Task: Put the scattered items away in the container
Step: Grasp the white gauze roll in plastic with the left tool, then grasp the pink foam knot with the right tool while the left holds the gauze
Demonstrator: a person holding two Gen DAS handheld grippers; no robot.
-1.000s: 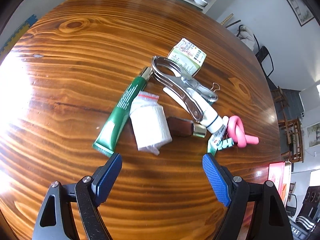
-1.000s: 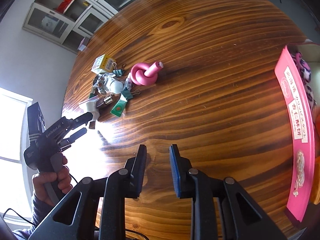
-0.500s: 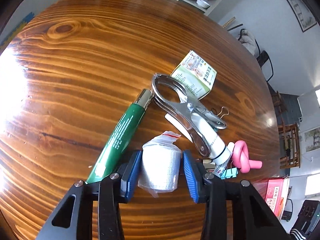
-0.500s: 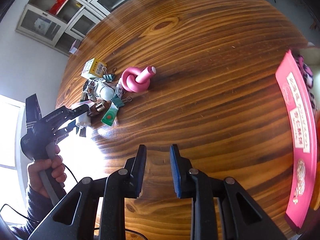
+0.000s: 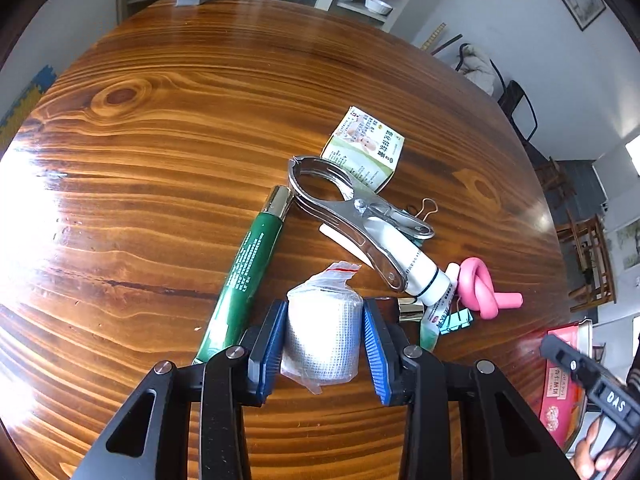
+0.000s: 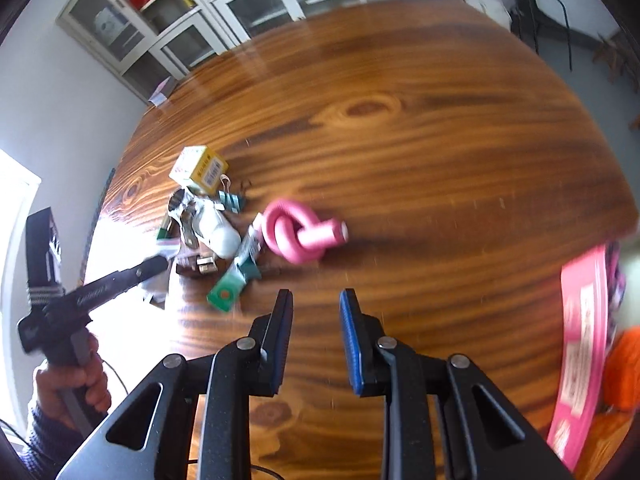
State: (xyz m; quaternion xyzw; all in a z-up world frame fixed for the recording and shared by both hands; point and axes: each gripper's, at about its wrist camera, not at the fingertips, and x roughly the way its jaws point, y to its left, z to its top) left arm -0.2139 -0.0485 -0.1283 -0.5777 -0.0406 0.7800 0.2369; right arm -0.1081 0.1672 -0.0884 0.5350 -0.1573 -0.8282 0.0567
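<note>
The left tool [image 5: 324, 340] has just been closed on the bagged gauze roll [image 5: 322, 334], squeezed between both pads down on the worktop [image 5: 160, 152]. Pickup step, basically; a lift and carry to the pink container [image 6: 580, 344] is needed next. The right tool [image 6: 316, 320] is kept narrow, gripping nothing.

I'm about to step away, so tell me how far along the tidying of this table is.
Barely started. Nothing looks put away yet: the pink container sits at the table's edge, its inside out of view. In hand: the left gripper has just closed on the bagged gauze roll. Left: the green tube, metal clamp, white tube, pink knotted foam, small box and binder clips. The right gripper holds nothing.
</note>
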